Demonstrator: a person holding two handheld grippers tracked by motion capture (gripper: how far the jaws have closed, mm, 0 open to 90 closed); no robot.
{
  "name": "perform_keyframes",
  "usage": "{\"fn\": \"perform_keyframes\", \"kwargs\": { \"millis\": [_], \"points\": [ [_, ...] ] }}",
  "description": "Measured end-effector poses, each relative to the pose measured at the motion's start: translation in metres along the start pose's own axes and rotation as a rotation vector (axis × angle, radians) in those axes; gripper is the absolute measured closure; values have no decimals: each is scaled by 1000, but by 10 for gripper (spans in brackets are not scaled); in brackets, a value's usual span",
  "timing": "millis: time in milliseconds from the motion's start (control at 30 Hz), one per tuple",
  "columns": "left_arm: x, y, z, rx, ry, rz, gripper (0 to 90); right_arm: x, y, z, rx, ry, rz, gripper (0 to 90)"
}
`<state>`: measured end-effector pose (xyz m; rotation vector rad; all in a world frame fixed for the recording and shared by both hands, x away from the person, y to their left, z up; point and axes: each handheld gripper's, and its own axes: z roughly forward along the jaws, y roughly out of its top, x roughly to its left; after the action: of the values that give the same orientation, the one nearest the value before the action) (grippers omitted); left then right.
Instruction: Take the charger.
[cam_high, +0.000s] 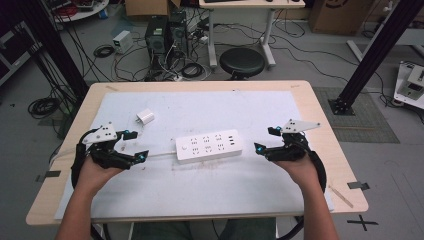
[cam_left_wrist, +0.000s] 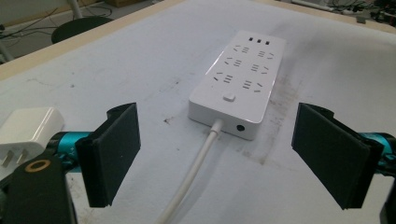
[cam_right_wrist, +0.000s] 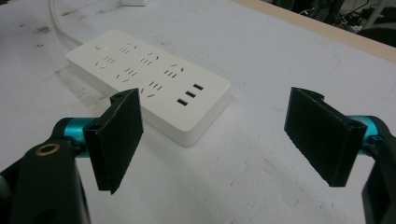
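Strip (cam_high: 209, 146): white power strip, flat on the sheet (cam_high: 200, 190), mid-table, long side running left to right; the landmark for all places below.
Strip face: rows of sockets, three slots at the right end, a button at the left end.
Cord (cam_left_wrist: 194, 172): white, leaves the strip's left end and runs away leftward along the sheet.
Charger (cam_high: 145, 117): small white plug block, behind and left of the strip, well apart from it.
Left gripper (cam_high: 133, 145): just left of the strip's left end, near the cord; jaws wide apart, nothing between the pads, which touch nothing.
Right gripper (cam_high: 266, 140): just right of the strip's right end, clear of it; jaws spread wide, empty.
Table (cam_high: 320, 125): pale wood, its rim showing around the sheet under the strip.
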<state>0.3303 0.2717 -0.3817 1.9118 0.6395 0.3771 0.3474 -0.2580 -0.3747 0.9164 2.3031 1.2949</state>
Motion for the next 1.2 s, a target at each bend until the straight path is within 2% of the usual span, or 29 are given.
{"fn": "perform_keyframes", "kwargs": {
  "millis": [133, 200, 233, 267, 300, 333, 400, 433, 500, 533, 633, 700, 767, 833, 867, 900, 967, 1067, 1133, 1200],
  "points": [
    [1, 3, 3, -1, 28, -10, 155, -3, 0, 0, -3, 1, -1, 200],
    [2, 4, 4, -3, 41, -12, 155, -6, 0, 1, 15, 7, 12, 200],
    [3, 6, 6, -10, 60, -3, 155, -6, 0, 1, 15, 7, 12, 200],
    [3, 9, 5, -28, 107, 2, 155, -6, 0, 1, 12, 4, 17, 200],
    [4, 10, 6, -48, 108, 4, 155, -6, -1, 2, 18, 2, 22, 200],
    [4, 10, 6, -48, 108, 4, 156, -6, -1, 2, 18, 2, 22, 200],
    [7, 14, 7, -58, 121, 5, 155, -2, 0, 2, 19, 8, -2, 200],
    [10, 16, 9, -50, 123, 2, 155, 0, 0, 2, 19, 7, -5, 200],
    [19, 22, 12, -3, 142, 10, 155, 3, 0, 2, 21, 10, -17, 200],
    [19, 22, 12, -3, 142, 10, 155, 3, 0, 2, 21, 10, -17, 200],
    [35, 30, 16, 28, 161, 3, 155, 5, 0, 1, 21, 7, -12, 200],
    [47, 32, 18, 29, 167, -11, 155, 6, 0, 0, 21, 8, -9, 200],
    [59, 33, 22, 69, 181, -28, 155, 6, 1, 0, 24, 4, -15, 200],
    [74, 34, 28, 88, 177, -42, 155, 7, 2, 1, 28, -1, -21, 200],
    [74, 34, 28, 88, 177, -42, 155, 7, 2, 1, 28, -1, -21, 200],
    [84, 32, 34, 116, 182, -49, 155, 7, 2, 2, 31, -1, -16, 200],
    [95, 29, 42, 166, 187, -62, 155, 8, 1, 4, 41, 0, -18, 200],
    [108, 25, 53, 177, 188, -60, 155, 8, 1, 5, 44, -3, -18, 200],
    [117, 18, 59, 170, 176, -82, 156, 8, 1, 6, 46, -4, -19, 200],
    [125, 11, 66, 187, 186, -99, 156, 8, 1, 7, 51, -4, -17, 200]
  ]
}}
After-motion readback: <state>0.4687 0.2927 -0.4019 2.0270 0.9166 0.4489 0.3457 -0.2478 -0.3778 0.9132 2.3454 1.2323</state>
